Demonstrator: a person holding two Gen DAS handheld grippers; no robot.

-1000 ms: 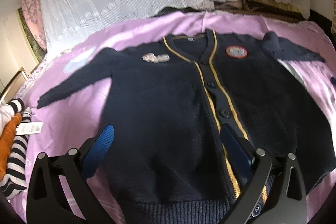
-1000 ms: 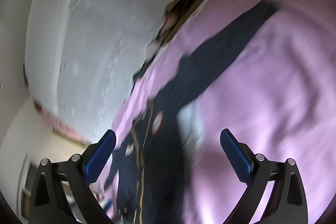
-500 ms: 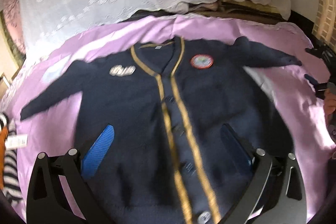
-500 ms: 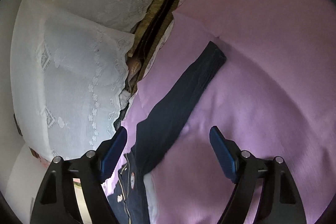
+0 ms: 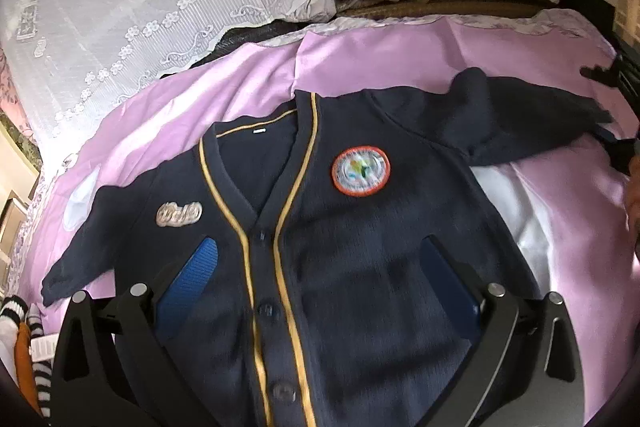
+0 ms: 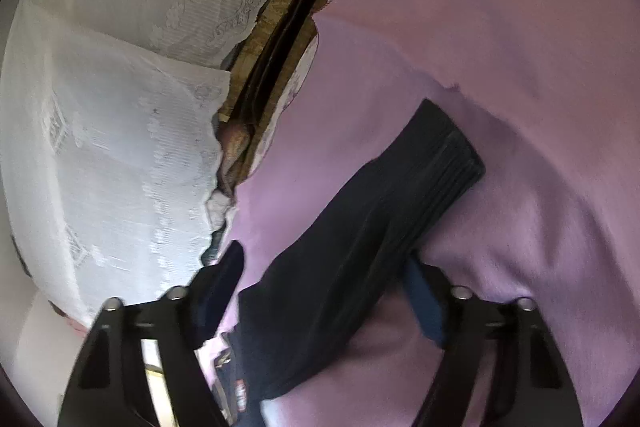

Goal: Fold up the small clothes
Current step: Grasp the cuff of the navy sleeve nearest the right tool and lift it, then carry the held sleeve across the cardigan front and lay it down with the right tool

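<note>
The navy cardigan [image 5: 340, 247] lies flat, front up, on the pink sheet [image 5: 400, 67]. The left gripper [image 5: 320, 283] hovers wide above its chest. The right gripper [image 6: 320, 291], also wide and nearer, straddles the sleeve [image 6: 360, 227], whose length runs away toward the cuff.

The left tool [image 5: 320, 287] hangs with its jaws spread wide, gripping nothing; the right tool [image 6: 324, 291] is likewise spread, straddling dark fabric.
</note>
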